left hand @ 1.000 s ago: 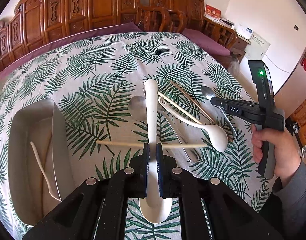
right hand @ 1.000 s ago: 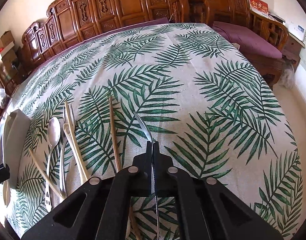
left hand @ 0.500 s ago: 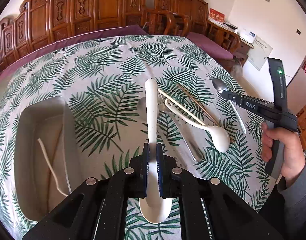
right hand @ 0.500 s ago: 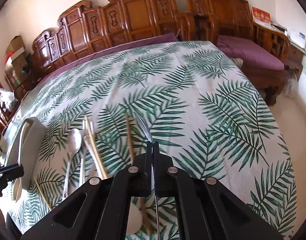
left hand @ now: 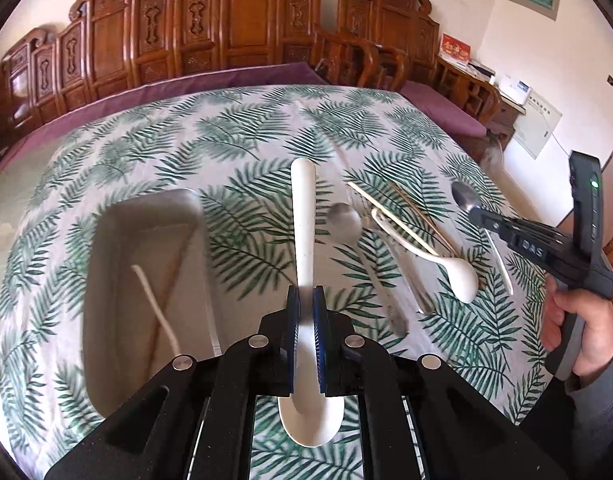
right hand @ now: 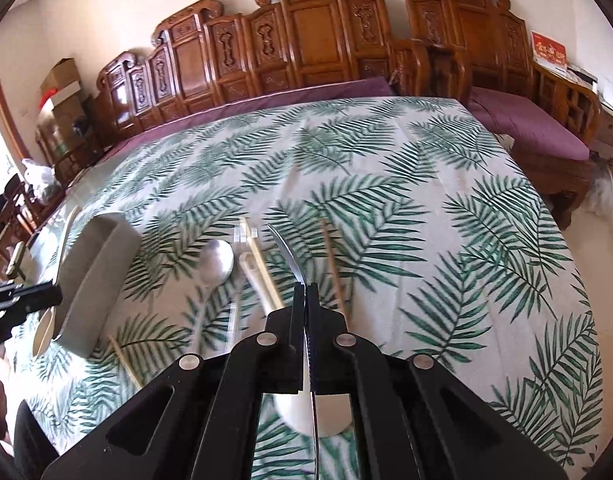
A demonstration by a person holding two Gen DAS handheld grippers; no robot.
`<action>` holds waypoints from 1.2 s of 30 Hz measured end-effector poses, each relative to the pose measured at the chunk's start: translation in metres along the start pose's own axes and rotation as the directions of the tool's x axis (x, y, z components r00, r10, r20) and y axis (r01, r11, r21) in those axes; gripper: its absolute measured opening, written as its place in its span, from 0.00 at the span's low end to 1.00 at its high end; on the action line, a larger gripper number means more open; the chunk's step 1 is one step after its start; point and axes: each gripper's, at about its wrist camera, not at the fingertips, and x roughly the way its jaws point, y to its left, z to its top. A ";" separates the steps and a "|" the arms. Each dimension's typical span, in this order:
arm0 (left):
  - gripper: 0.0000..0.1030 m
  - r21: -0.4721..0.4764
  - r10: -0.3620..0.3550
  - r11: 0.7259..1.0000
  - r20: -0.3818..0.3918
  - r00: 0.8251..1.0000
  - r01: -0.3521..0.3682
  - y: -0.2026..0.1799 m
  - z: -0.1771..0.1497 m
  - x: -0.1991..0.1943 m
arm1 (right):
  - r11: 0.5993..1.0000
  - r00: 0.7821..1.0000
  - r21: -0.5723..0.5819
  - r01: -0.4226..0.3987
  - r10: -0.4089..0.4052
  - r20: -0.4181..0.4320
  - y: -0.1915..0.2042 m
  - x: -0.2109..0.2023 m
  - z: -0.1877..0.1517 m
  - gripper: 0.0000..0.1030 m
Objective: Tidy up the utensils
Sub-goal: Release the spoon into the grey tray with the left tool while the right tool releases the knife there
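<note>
My left gripper (left hand: 305,300) is shut on a white spoon (left hand: 303,216), held above the table with its handle pointing away. A grey tray (left hand: 106,240) lies to its left and holds a white utensil (left hand: 154,308). My right gripper (right hand: 305,292) is shut on a metal spoon (right hand: 284,246), also lifted; it shows in the left wrist view (left hand: 478,216) with the metal spoon's bowl (left hand: 464,196). On the cloth between them lie another white spoon (left hand: 446,264), a metal spoon (left hand: 342,220), chopsticks (left hand: 390,212) and a fork.
The table has a palm-leaf cloth (right hand: 426,200). Carved wooden chairs (right hand: 306,40) stand behind it, and a bench with a purple cushion (right hand: 526,124) stands at the right. In the right wrist view the tray (right hand: 94,276) is at the left, with a loose chopstick (right hand: 124,360) before it.
Both grippers have risen with their spoons. The left one has shifted towards the tray, which now sits nearer the middle of its view. The right one has swung left, over the utensils.
</note>
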 end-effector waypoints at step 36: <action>0.06 -0.098 0.060 0.993 -0.096 0.994 -0.070 0.129 -0.017 0.038 | 0.949 0.981 -0.249 -0.192 0.180 -0.069 0.217 0.021 0.030 0.02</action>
